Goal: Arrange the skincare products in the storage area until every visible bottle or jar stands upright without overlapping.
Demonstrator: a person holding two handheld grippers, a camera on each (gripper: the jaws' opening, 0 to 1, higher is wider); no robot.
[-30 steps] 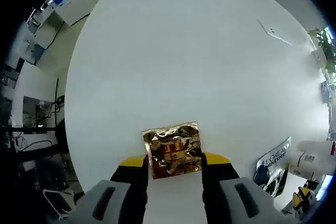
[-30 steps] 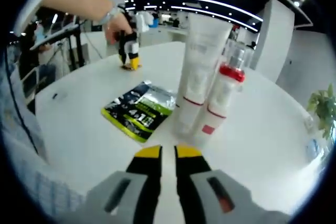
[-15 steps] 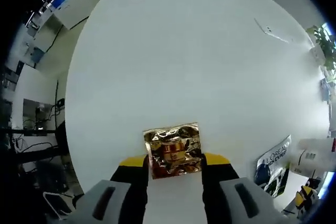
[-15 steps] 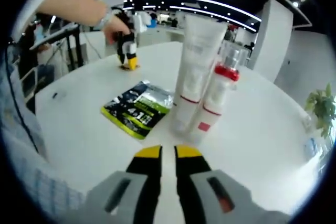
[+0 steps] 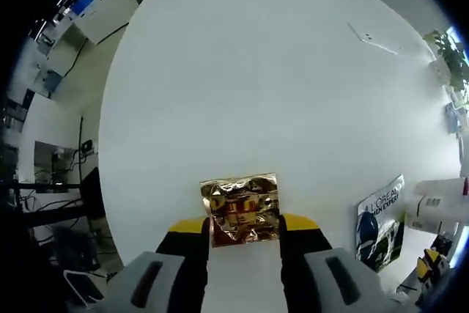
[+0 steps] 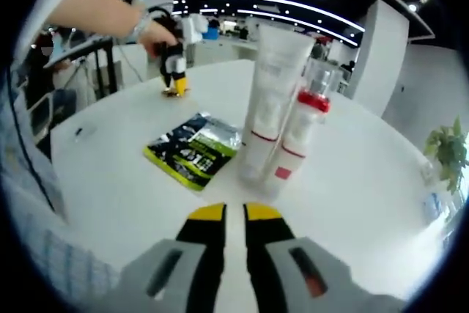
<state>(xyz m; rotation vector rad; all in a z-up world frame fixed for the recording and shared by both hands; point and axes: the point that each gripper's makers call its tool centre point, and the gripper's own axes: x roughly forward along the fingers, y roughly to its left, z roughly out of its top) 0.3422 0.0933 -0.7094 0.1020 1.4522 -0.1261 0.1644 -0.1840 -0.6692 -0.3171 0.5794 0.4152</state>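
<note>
My left gripper (image 5: 244, 226) is shut on a crinkled gold foil sachet (image 5: 240, 207), held over the near part of the round white table (image 5: 256, 78). In the right gripper view the same gripper (image 6: 174, 71) shows far off, in a person's hand, just above the table. A tall white tube (image 6: 270, 100) stands upright, and touching it is a white bottle with a red collar (image 6: 297, 133). A dark green-and-black sachet (image 6: 194, 150) lies flat to their left. My right gripper (image 6: 234, 214) is shut and holds nothing, a short way in front of the tube.
In the left gripper view, a L'Oreal sachet (image 5: 379, 226) and the white tube (image 5: 440, 210) sit at the lower right. A small flat white item (image 5: 374, 38) lies at the table's far side. A potted plant (image 6: 448, 153) stands past the table's right edge. Desks and cables surround the table.
The left gripper has risen a little with the gold sachet still in it. The right gripper has hardly moved.
</note>
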